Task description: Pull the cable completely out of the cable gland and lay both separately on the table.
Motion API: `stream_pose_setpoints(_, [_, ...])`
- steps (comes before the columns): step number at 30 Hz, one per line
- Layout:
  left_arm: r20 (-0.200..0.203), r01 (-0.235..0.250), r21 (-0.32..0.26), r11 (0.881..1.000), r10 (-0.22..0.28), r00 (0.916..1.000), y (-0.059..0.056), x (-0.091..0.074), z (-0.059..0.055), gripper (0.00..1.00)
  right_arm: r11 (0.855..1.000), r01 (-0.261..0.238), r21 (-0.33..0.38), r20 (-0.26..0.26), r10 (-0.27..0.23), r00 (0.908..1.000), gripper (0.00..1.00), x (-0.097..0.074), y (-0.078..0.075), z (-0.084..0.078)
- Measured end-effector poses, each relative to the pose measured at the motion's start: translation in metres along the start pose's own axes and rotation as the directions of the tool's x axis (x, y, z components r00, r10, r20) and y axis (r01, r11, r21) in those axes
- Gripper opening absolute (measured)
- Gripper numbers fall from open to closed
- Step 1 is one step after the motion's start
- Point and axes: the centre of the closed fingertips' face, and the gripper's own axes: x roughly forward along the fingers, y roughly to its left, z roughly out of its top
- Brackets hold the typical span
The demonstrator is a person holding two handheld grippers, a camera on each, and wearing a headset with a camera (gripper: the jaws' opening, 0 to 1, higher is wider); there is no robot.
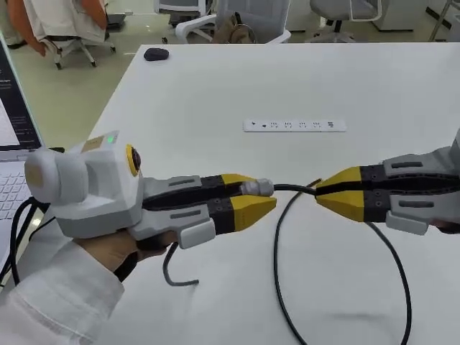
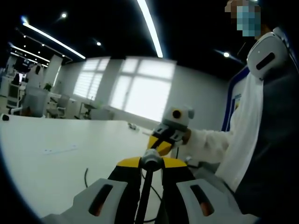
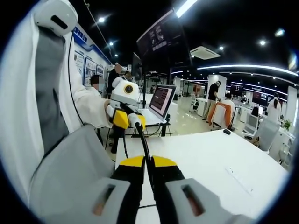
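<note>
Landmark: white strip point(image 1: 295, 126), lying flat on the white table point(image 1: 215, 86).
Left gripper point(image 1: 264, 192): on the person's side of the strip and to its left. It is raised off the table and level, with its tips pointing right. A hand point(image 1: 115, 248) in a white sleeve holds it.
Left jaws: the 2 yellow tips pinch the gland, 1 above it and 1 below it in the head view.
Gland point(image 1: 257, 188): small and grey, on the person's side of the strip, about under its left end. It is off the table and lies level, with its mouth facing right. In the left gripper view it is a round grey cap right between the 2 tips.
Right gripper point(image 1: 318, 194): on the person's side of the strip, about under its right end. It is level, its tips point left, and it faces the left gripper across a short gap.
Right jaws: pressed together on the cable, near the gland but apart from it.
Cable point(image 1: 295, 189): black. It runs from the gland's mouth straight across the gap into the right tips, so it sits in the gland. 2 strands curve from the right gripper toward the person, farther from the strip than both grippers.
Grey tail point(image 1: 166, 272): a curved bit under the left gripper, left of the strip. I cannot tell whether it belongs to the cable.
Mouse point(image 1: 156, 54): dark, on the table beyond the strip and to its left.
Laptop point(image 1: 11, 144): far left of the strip, at the edge of the head view.
</note>
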Motion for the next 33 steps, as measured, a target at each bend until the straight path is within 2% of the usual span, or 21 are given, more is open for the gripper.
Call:
stream_pose_setpoints(5, [0.0,-0.008,-0.002,1.0,0.008,1.0,0.002,-0.003,0.0,0.17,0.999,0.027,0.043,-0.02,-0.026,0.9994,0.03,-0.007,-0.004,-0.016])
stream_pose_setpoints(13, [-0.003,-0.01,-0.006,1.0,0.01,0.9999,0.001,-0.004,-0.002,0.17,0.995,0.044,0.084,-0.069,-0.039,0.9969,0.04,-0.01,-0.004,-0.041])
stream_pose_setpoints(22, [-0.003,-0.015,-0.004,1.0,0.015,0.9999,0.002,-0.004,0.0,0.17,0.995,0.043,0.093,-0.063,-0.038,0.9973,0.04,-0.009,-0.003,-0.04])
stream_pose_setpoints(30, [-0.002,-0.014,-0.004,1.0,0.014,0.9999,0.001,-0.003,0.001,0.17,0.996,0.044,0.077,-0.082,-0.038,0.9959,0.04,-0.009,-0.001,-0.04])
stream_pose_setpoints(33, [0.005,-0.011,-0.006,1.0,0.011,0.9999,0.0,-0.003,0.002,0.17,0.997,0.044,0.066,-0.096,-0.037,0.9947,0.1,-0.008,0.0,-0.037])
